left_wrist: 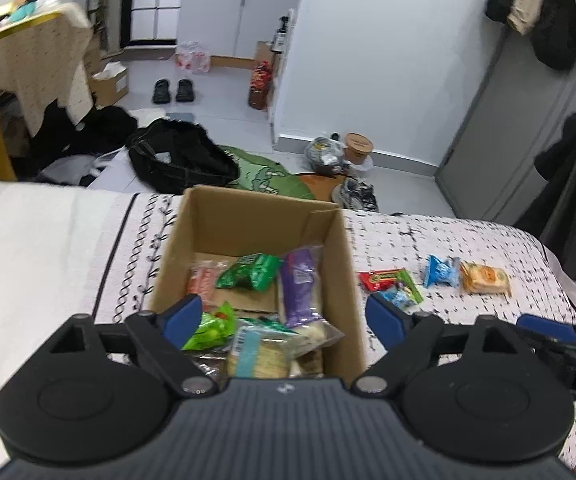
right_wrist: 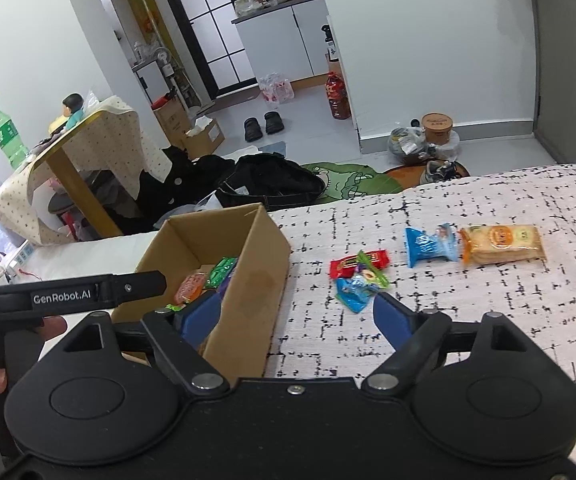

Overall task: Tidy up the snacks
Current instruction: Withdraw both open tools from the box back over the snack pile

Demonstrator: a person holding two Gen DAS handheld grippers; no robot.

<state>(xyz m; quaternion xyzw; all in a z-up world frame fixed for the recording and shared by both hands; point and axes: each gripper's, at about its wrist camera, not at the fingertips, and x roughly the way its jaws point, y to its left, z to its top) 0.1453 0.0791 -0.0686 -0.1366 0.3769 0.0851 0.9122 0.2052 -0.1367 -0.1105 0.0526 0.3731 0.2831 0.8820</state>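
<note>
An open cardboard box (left_wrist: pixel 208 216) (right_wrist: pixel 248 280) stands on the patterned bed cover and holds several snack packets, among them a green one (left_wrist: pixel 248 272) and a purple one (left_wrist: pixel 300 284). My left gripper (left_wrist: pixel 284 316) is open and empty above the box's near end. My right gripper (right_wrist: pixel 296 312) is open and empty, its left finger at the box's near wall. On the cover right of the box lie a red packet (right_wrist: pixel 358 263), a small blue packet (right_wrist: pixel 354 292), a blue packet (right_wrist: pixel 428 246) and an orange biscuit pack (right_wrist: pixel 504 244).
The bed edge runs behind the box. Beyond it the floor holds a black bag (left_wrist: pixel 180 160), a green mat (right_wrist: pixel 348 180), shoes (left_wrist: pixel 174 90) and a table (right_wrist: pixel 80 152) at the left. The left gripper's body (right_wrist: pixel 68 294) shows in the right wrist view.
</note>
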